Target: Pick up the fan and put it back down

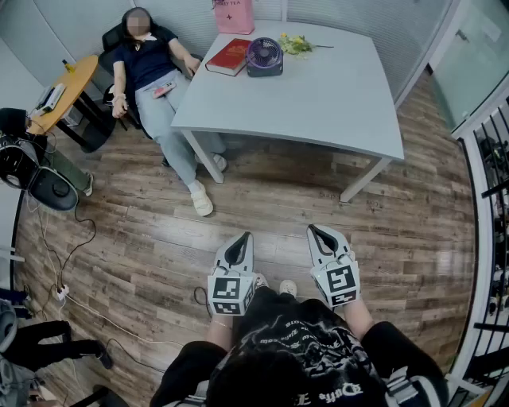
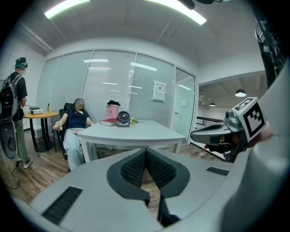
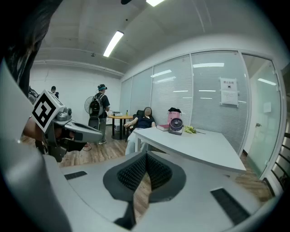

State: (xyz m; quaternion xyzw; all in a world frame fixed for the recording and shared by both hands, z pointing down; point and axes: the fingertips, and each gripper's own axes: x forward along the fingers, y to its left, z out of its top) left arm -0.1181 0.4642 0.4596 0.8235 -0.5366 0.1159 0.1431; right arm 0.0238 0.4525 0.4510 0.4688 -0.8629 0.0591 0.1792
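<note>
Approaching: as I judge it, the walk-up is the step in hand; both grippers are held low, near the holder's body and well apart from the table (image 1: 334, 95), and nothing has been lifted yet
Fan: the fan (image 1: 264, 57) stands upright at the far edge of the table, just right of a red book (image 1: 229, 57); a pink bag (image 1: 234, 16) is behind it and flowers (image 1: 296, 44) are to its right
Left gripper: the left gripper (image 1: 238, 253) has its jaws pressed together with nothing between them, aimed slightly down over the floor (image 1: 159, 238)
Right gripper: the right gripper (image 1: 322, 240) is likewise closed and empty
Path: the near half of the table is bare but the fan sits far across it, so going round the right side probably beats a long reach; a seated person (image 1: 151, 75) fills the far left side
Grip: spread the jaws before arriving, then close on the fan's round frame or its base, whichever the jaws can span
Lift: raise it straight up and set it back flat on the same spot
Watch: the book lies close on the fan's left, touching or not I cannot tell, so keep that jaw clear of it
</note>
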